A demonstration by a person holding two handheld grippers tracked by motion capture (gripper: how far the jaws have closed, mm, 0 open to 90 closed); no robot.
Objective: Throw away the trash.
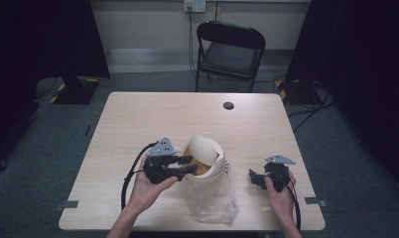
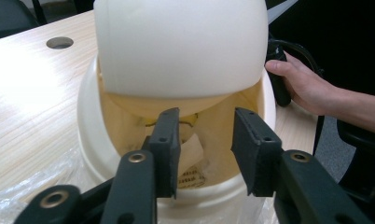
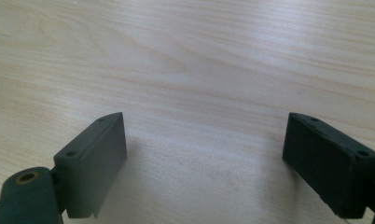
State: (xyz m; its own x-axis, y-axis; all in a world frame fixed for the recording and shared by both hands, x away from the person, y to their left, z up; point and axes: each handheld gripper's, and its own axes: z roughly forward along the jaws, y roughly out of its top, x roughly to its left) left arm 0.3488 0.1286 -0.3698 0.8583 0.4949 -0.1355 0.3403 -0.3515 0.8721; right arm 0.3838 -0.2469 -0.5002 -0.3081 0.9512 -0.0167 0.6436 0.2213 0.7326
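Cream plastic bin [image 1: 206, 166] sits mid-desk [image 1: 138, 124] on a clear bag [image 1: 212, 203], swing lid [image 2: 181, 46] tipped open so your left hand-held gripper [image 2: 206, 144], jaws partly apart and empty, can reach in. Right hand-held gripper [image 3: 204, 158] rests wide open, holding nothing, parked clear.

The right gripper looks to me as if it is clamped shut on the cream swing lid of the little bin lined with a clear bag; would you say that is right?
Not quite. The right gripper holds nothing: in the right gripper view its jaws stand wide apart over bare table. The high view shows it well clear of the bin, whose cream swing lid stands nearer the left gripper.
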